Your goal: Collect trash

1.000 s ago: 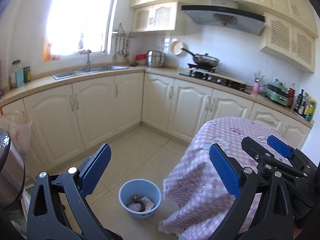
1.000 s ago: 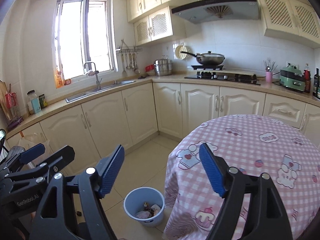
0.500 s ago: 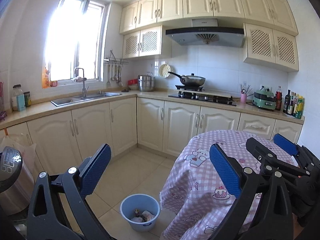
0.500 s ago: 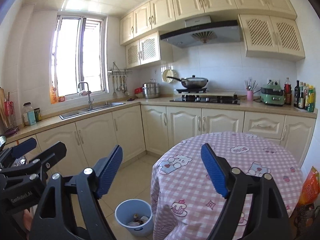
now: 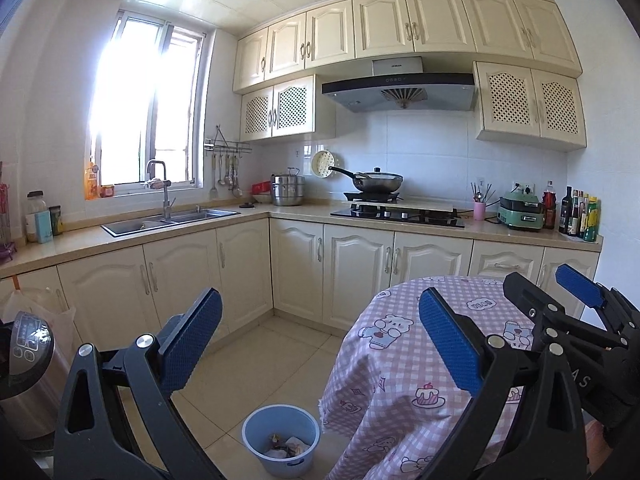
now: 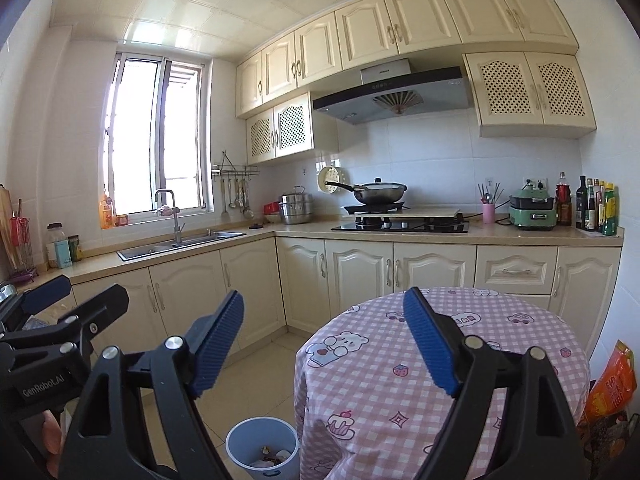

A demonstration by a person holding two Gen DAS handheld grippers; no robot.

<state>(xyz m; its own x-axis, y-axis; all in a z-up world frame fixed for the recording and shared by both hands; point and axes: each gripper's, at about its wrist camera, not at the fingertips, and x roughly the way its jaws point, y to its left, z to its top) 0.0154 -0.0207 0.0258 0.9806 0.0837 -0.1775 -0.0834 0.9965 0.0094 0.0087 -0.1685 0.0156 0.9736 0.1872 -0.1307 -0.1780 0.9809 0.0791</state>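
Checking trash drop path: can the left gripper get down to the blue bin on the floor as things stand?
Probably yes. The left gripper is open and empty, and the blue bin stands on bare tile beside the table, with nothing over it.

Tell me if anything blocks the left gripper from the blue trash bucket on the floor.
Nothing visible does. The blue bucket sits on open floor tile below the open, empty left gripper, with trash already inside. The pink checked tablecloth hangs just beside it, not over it.
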